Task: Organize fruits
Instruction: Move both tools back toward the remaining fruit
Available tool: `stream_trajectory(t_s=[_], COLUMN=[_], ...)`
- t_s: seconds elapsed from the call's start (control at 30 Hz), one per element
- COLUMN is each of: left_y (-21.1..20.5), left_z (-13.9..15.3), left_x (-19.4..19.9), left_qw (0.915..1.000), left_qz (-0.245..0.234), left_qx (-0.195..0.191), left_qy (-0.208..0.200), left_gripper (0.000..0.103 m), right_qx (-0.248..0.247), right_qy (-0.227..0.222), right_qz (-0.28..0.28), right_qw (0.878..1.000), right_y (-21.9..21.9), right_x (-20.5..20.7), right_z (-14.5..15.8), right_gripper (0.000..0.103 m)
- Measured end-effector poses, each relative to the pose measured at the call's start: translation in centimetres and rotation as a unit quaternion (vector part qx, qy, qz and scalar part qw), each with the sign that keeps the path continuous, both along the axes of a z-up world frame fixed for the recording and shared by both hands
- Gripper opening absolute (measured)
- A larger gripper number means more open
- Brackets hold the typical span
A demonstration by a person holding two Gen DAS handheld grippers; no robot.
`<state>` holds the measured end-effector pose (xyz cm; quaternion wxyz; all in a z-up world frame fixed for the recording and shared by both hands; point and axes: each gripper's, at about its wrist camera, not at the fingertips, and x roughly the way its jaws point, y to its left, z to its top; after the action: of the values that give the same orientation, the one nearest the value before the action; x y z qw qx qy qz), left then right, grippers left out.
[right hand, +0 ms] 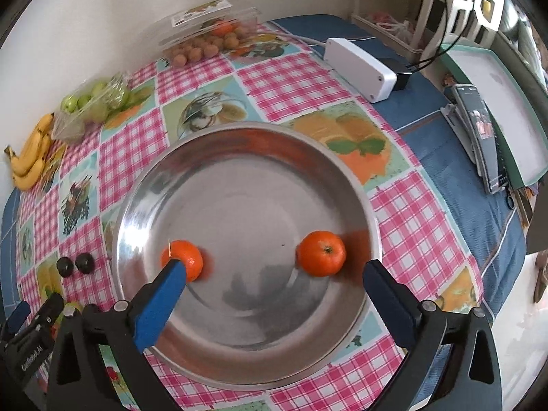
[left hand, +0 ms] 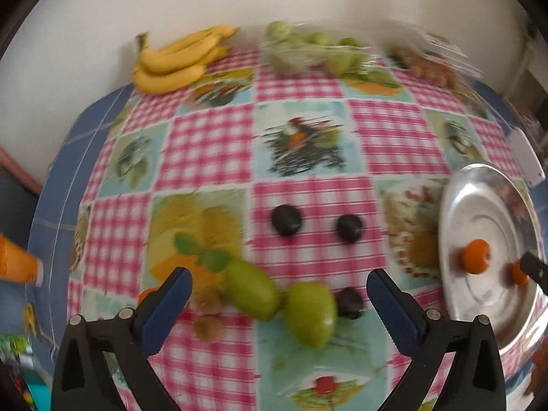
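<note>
While the right claw (right hand: 274, 270) is hanging wide open and empty over the steel bowl (right hand: 239, 157), two tangerines (right hand: 322, 253) are sitting inside it, apart. Left claw (left hand: 279, 279) is also gaping open, hovering above two green fruits (left hand: 251, 289) and a dark plum (left hand: 349, 303) on the worktop (left hand: 212, 150).
</note>
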<state>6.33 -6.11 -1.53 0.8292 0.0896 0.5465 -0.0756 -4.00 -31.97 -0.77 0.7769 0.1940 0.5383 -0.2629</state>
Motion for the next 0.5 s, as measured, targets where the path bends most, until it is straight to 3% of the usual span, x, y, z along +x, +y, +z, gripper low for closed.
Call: stream_trajectory(t_s=[0.3, 0.5], left_y=[5.4, 7.3], left_z=[0.1, 0.2], left_x=[1.1, 1.3], left_qw=[0.9934, 0.9889], left_qz=[0.089, 0.114], left_qx=[-0.065, -0.086], left_qy=[0.032, 0.040], left_gripper=[0.103, 0.103], right_qx=[0.013, 0.010], right_qy=[0.015, 0.024], right_qz=[0.029, 0.037], right_qw=[0.999, 0.999], right_y=[1.7, 2.4], right_x=[0.7, 0.8], right_z=[-1.1, -1.5], right_gripper=[0.102, 0.102])
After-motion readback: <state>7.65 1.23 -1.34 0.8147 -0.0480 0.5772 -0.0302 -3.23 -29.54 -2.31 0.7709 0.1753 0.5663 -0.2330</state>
